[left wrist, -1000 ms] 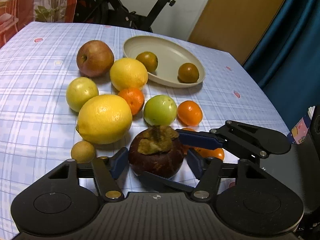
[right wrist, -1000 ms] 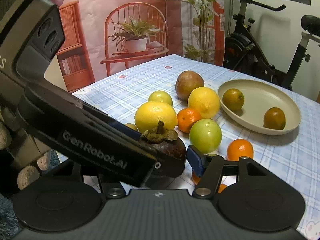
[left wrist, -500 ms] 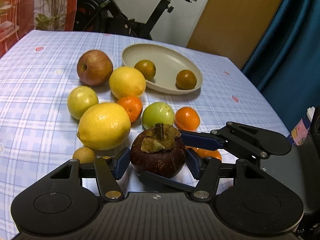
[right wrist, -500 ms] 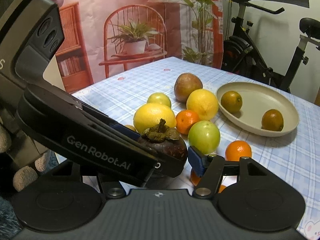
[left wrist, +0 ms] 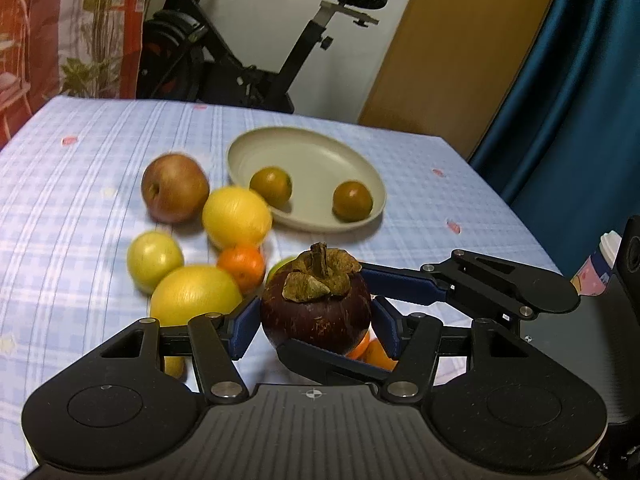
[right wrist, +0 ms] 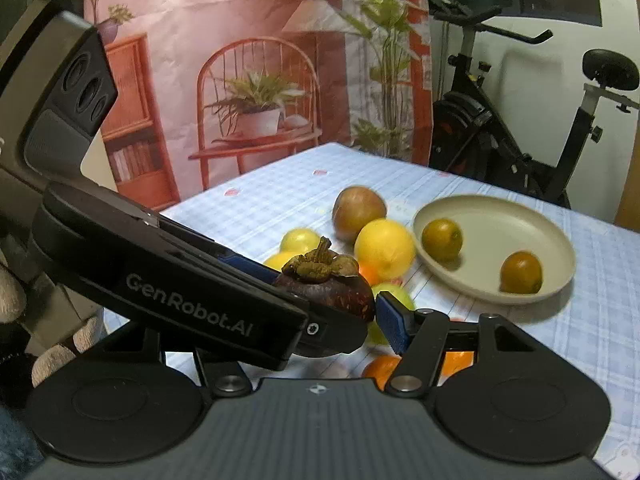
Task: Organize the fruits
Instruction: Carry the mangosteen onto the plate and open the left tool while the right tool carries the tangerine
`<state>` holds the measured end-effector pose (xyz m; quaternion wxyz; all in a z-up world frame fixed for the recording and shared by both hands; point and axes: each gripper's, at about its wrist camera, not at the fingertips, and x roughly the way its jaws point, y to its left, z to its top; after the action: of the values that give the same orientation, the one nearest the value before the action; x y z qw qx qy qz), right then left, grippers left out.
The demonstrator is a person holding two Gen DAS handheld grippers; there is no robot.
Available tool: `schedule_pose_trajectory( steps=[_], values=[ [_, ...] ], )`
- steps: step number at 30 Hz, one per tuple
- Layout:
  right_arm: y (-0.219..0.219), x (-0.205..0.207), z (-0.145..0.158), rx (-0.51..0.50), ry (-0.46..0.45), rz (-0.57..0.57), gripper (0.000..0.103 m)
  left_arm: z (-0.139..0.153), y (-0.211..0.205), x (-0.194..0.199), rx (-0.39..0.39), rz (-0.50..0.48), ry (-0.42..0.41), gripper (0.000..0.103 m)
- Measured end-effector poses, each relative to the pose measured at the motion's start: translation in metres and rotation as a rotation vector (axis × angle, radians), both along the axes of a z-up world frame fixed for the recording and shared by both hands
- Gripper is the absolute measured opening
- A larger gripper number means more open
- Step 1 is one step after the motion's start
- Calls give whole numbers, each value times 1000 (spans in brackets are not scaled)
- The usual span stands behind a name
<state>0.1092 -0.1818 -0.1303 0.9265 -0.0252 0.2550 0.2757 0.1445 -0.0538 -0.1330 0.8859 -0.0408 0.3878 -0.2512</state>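
Mangosteen [left wrist: 316, 312] sits low in the centre of the left wrist view, pinched between the blue pads of my left tool [left wrist: 314, 326], with the right tool [left wrist: 400, 320] reaching in from the right edge of that frame and bracing the same fruit from the side and underneath. So both tools are clamped on it, neither one closed empty. In the right wrist view the fruit [right wrist: 328, 288] shows just above the left tool's black body, one blue pad [right wrist: 392, 326] against its right flank.

I judge the step to be carrying this fruit to the beige plate [left wrist: 316, 148] in the upper middle of the left view, where two dark green-brown fruits [left wrist: 271, 184] already lie. To do it well I would keep both tools moving together so the squeeze stays even, pass clear above the lemons [left wrist: 236, 216] and small oranges [left wrist: 241, 266] bunched on the desk [left wrist: 80, 184] at centre left, and lower into the bare part of the plate. I would let go only once it rests, since a round fruit could roll.
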Motion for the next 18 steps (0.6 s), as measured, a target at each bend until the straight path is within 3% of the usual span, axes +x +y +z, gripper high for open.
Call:
schedule_pose_trajectory(
  steps=[18],
  values=[
    [-39,48,38,50,-60,-80,64,37,-43,62,2,-68,-63,63]
  ],
)
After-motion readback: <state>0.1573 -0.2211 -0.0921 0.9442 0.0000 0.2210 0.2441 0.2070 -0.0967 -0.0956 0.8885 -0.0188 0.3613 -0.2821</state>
